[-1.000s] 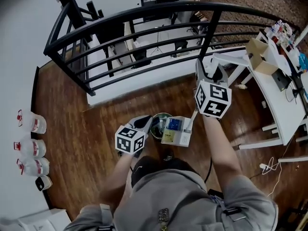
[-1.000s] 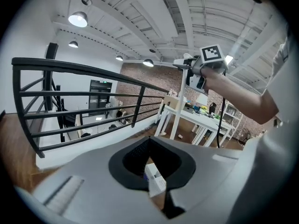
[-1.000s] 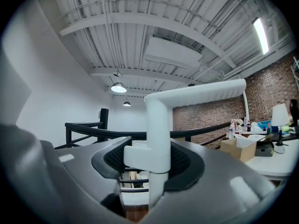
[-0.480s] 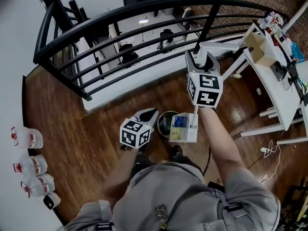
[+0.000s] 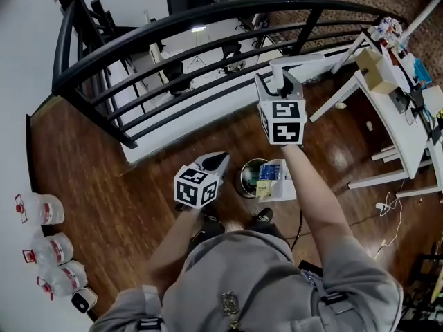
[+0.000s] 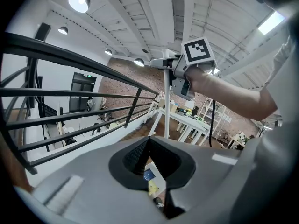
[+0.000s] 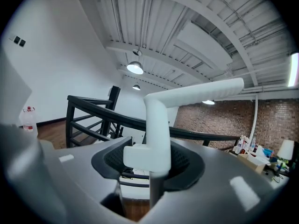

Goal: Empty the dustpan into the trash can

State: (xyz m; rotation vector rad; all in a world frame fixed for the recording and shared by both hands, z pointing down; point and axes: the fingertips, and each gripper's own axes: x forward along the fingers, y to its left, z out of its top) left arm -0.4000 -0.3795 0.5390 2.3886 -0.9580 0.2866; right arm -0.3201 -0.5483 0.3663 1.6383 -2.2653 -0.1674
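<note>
Holding a likely light, stiff dustpan (image 5: 278, 184) beside the trash can (image 5: 249, 178)
Gripping its slim handle (image 7: 156, 125) top in the right claw (image 5: 277, 85), holding the left claw (image 5: 213, 162) closed, empty

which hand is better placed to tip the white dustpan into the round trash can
Right. The right gripper clamps the white long-handled plastic dustpan, whose littered pan is beside the small round trash can; the left gripper holds nothing.
</note>
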